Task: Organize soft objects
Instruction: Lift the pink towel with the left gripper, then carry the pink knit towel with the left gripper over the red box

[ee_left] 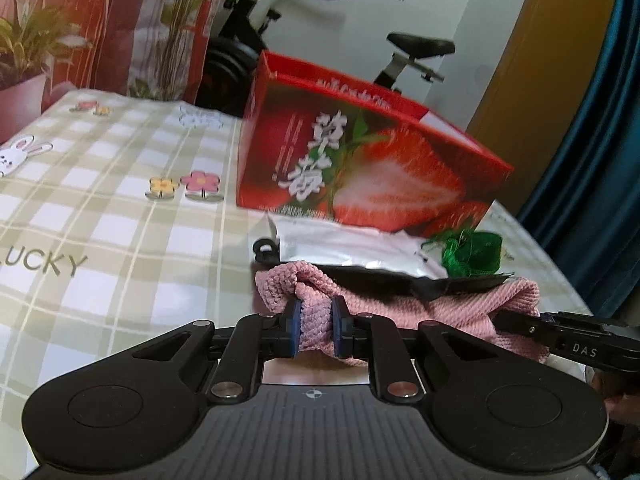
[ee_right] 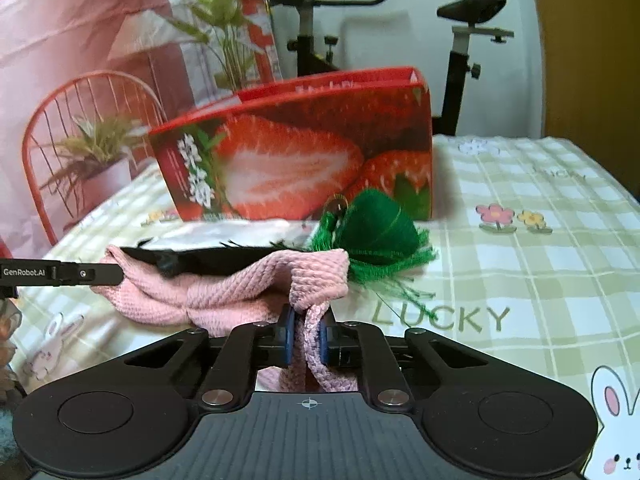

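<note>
Pink cloth (ee_left: 460, 304) under black fabric (ee_left: 384, 276)

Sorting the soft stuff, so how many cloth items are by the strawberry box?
3: a pink cloth held by both grippers, a black piece on it, a green tassel behind. More may be hidden.

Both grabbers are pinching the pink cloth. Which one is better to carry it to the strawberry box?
Neither alone, probably. The left gripper and right gripper each pinch one end of the pink cloth, and the strawberry box stands straight behind it. Lifting together keeps the black thing on top.
</note>
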